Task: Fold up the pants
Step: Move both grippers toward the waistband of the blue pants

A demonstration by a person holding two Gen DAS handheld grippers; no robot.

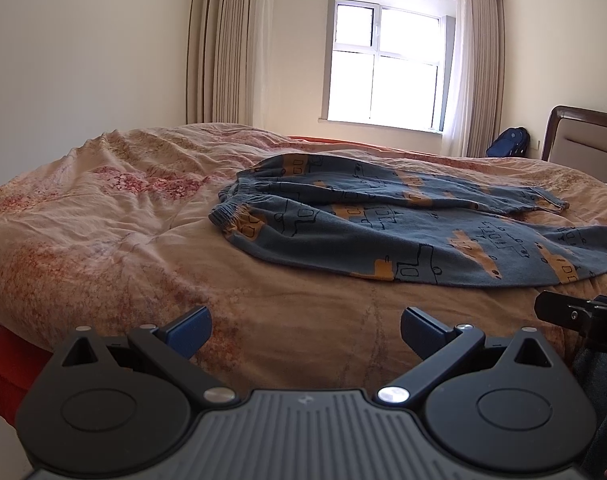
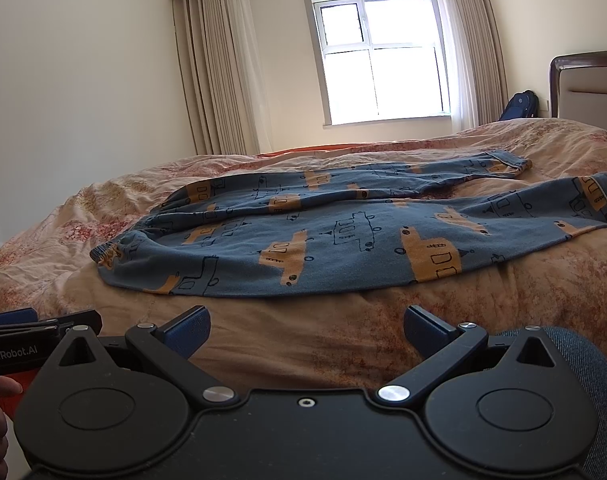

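Note:
Blue pants with orange vehicle prints lie spread on the bed, waistband at the left, legs running right. They also show in the right wrist view. My left gripper is open and empty, held near the bed's front edge, short of the pants. My right gripper is open and empty too, just in front of the near leg. The right gripper's tip shows at the right edge of the left wrist view.
A peach floral duvet covers the bed. A headboard stands at the right. A blue backpack sits by the far wall under a window with curtains. The person's knee in jeans is at the lower right.

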